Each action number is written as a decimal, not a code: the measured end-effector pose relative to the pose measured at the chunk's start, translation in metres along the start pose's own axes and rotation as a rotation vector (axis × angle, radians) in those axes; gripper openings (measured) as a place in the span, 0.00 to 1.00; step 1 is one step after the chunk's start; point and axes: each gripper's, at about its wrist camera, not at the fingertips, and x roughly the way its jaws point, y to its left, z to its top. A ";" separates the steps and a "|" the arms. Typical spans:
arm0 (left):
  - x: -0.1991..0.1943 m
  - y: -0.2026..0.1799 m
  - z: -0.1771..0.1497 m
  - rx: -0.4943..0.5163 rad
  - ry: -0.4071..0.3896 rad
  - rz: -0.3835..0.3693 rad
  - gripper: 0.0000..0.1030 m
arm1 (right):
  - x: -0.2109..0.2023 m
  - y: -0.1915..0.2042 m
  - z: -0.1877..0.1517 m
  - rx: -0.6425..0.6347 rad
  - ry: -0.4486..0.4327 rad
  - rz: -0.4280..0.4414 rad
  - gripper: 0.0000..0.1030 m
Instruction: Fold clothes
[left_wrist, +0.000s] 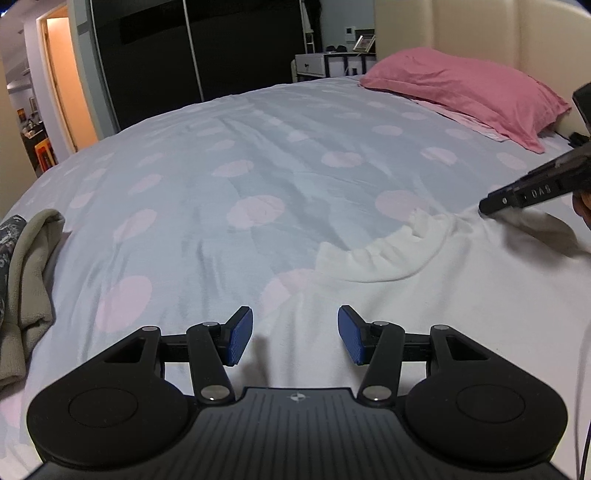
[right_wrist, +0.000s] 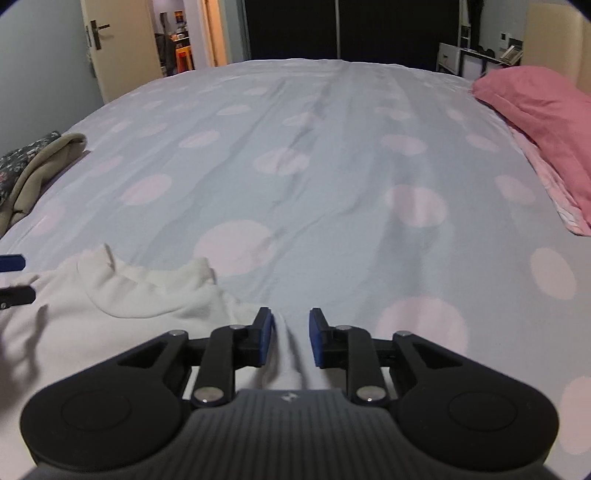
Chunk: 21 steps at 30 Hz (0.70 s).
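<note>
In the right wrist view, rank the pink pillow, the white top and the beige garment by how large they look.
1. white top, though it lies nearest the camera, which inflates it.
2. pink pillow, cut off by the picture's right edge, so its rank against the top is unsure.
3. beige garment, clearly the smallest.

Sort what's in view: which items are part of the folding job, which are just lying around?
In the job: white top, left gripper, right gripper.

Lying about: pink pillow, beige garment, floral fabric, dotted bedcover, white dresser.
</note>
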 end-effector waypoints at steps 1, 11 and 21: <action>-0.001 -0.003 -0.002 0.003 0.009 -0.010 0.48 | -0.004 -0.005 -0.001 0.013 -0.004 0.007 0.24; -0.021 -0.054 -0.016 0.150 0.067 -0.103 0.48 | -0.087 -0.052 -0.024 0.026 -0.023 0.101 0.31; -0.048 -0.108 -0.016 0.253 0.117 -0.161 0.48 | -0.199 -0.112 -0.129 -0.074 0.091 0.039 0.34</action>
